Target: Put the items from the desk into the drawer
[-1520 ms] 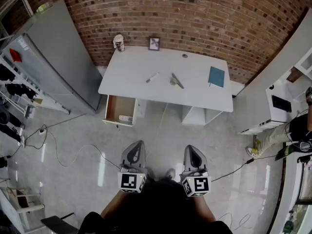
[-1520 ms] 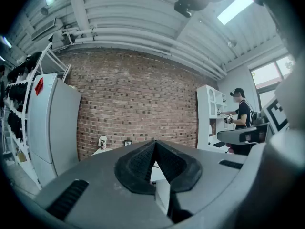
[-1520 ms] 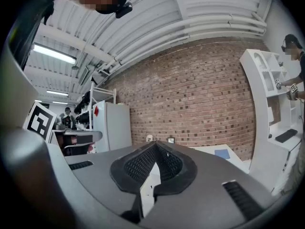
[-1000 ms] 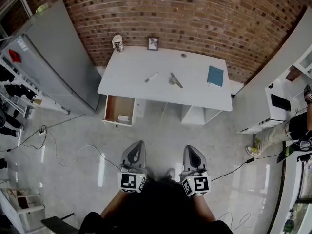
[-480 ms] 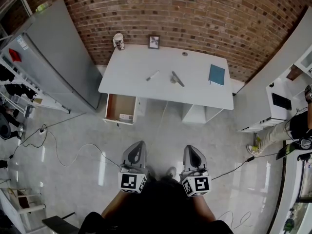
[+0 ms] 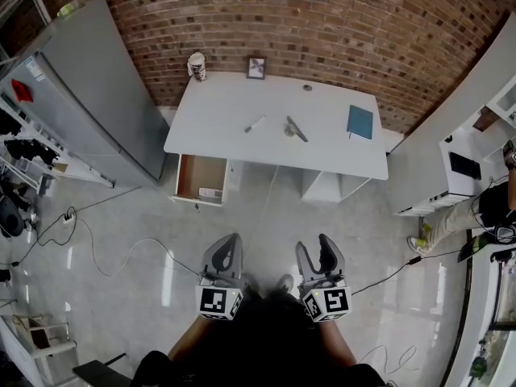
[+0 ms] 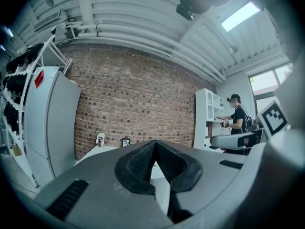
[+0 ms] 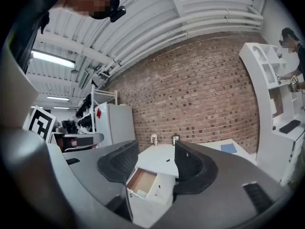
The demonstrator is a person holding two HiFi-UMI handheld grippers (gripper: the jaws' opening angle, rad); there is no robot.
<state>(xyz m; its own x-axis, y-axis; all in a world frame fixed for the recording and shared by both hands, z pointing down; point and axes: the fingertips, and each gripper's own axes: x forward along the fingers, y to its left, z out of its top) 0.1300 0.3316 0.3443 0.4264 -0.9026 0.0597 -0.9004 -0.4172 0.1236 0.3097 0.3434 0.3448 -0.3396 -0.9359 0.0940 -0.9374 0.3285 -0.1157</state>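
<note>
A white desk (image 6: 242,147) stands against the brick wall, far ahead of both grippers. On it lie a white marker (image 6: 255,123), a dark tool (image 6: 295,128), a teal notebook (image 6: 359,122), a small picture frame (image 6: 256,68) and a cup (image 6: 197,65). The drawer (image 6: 200,181) under the desk's left end is pulled open, with a small item inside. My left gripper (image 6: 224,255) is shut and empty. My right gripper (image 6: 318,256) is open and empty; the open drawer (image 8: 141,182) shows between its jaws.
A grey cabinet (image 6: 89,95) stands left of the desk, with a clothes rack (image 6: 20,147) beyond it. A cable (image 6: 121,248) runs across the floor at left. White shelving (image 6: 463,172) and another person (image 6: 484,212) are at the right.
My right gripper's jaws have opened; they were together before. The left gripper has stayed as it was, and the view has shifted only slightly.
</note>
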